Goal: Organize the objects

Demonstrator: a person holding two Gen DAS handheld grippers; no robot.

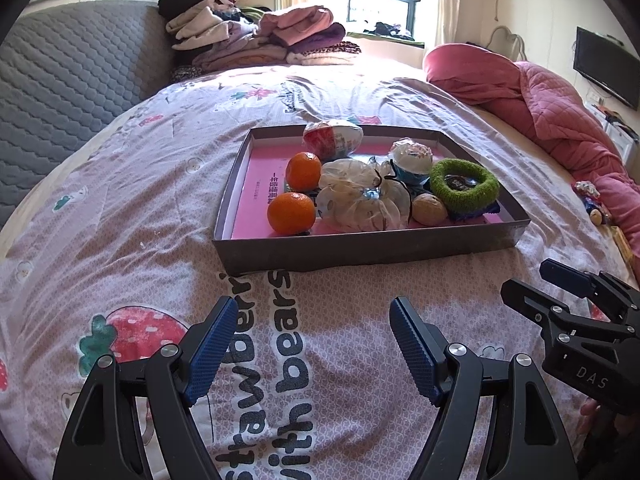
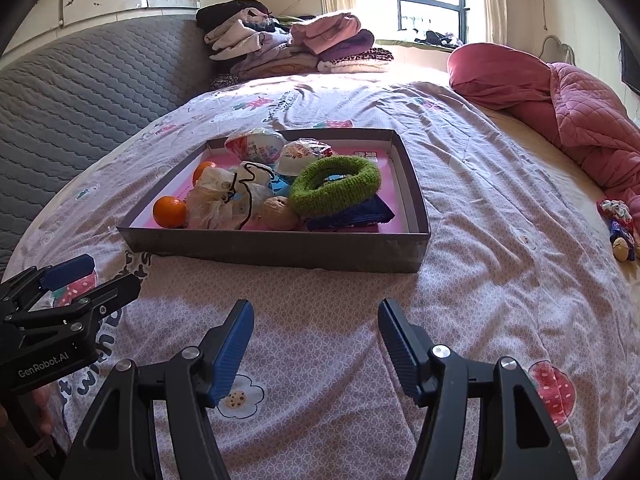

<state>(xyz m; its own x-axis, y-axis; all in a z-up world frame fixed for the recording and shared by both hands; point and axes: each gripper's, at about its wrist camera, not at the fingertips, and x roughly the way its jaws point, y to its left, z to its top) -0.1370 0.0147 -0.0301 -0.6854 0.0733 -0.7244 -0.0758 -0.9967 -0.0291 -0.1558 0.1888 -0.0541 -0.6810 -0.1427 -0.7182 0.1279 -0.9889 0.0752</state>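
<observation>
A shallow dark box (image 1: 360, 246) (image 2: 280, 246) with a pink floor sits on the bed ahead of both grippers. Inside lie two oranges (image 1: 291, 213) (image 2: 169, 211), a clear plastic bag (image 1: 360, 196) (image 2: 224, 200), a walnut (image 1: 429, 209) (image 2: 279, 213), a green knitted ring (image 1: 466, 184) (image 2: 334, 186) on a blue cloth, and wrapped snacks (image 1: 332, 139) (image 2: 256, 145). My left gripper (image 1: 314, 346) hovers open over the bedspread short of the box, holding nothing. My right gripper (image 2: 316, 350) (image 1: 568, 296) is open too, beside the left one, empty.
The bedspread (image 1: 140, 208) is pink with strawberry prints. A red quilt (image 1: 552, 108) (image 2: 580, 112) lies bunched at the right, with a few small items (image 2: 620, 228) beside it. Folded clothes (image 1: 260, 36) are stacked at the far end by a grey padded headboard (image 1: 68, 80).
</observation>
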